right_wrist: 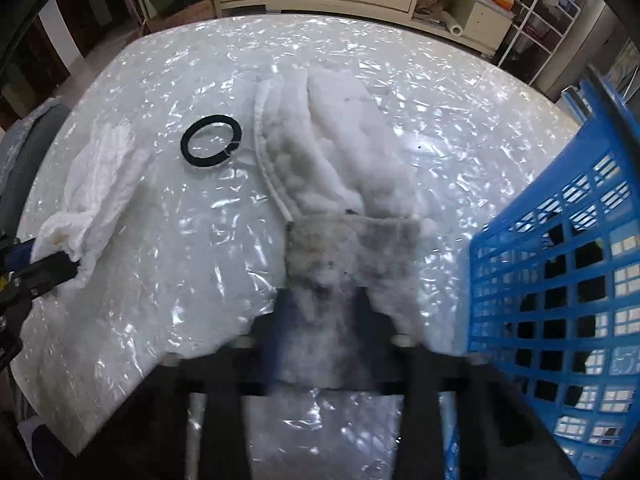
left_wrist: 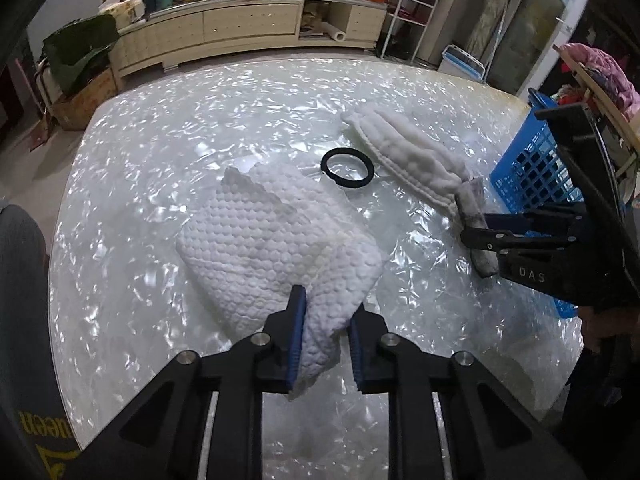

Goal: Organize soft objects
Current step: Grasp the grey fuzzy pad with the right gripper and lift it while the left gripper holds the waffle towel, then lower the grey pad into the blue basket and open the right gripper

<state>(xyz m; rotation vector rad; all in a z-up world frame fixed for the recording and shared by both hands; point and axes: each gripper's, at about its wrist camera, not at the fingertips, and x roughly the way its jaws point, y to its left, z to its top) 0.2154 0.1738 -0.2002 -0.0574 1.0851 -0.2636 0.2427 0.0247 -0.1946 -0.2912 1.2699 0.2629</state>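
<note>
A white waffle-textured cloth (left_wrist: 272, 232) (right_wrist: 104, 172) lies on the shiny white table (left_wrist: 160, 160) (right_wrist: 160, 240). My left gripper (left_wrist: 326, 340) (right_wrist: 52, 268) is shut on the cloth's near corner, which is lifted a little. A fluffy white pad (left_wrist: 404, 156) (right_wrist: 336, 148) with a grey, dirty end lies to the right. My right gripper (right_wrist: 324, 312) (left_wrist: 476, 236) is shut on that grey end, though its fingers are blurred in its own view. A black ring (left_wrist: 325, 166) (right_wrist: 186, 144) lies flat between the cloth and the pad.
A blue lattice basket (left_wrist: 528, 172) (right_wrist: 560, 260) stands at the table's right edge, close to the right gripper. A cream cabinet (left_wrist: 248, 24) with clutter and a white wire rack (left_wrist: 412, 8) stand beyond the table. A person's dark sleeve (left_wrist: 20, 300) is at the left.
</note>
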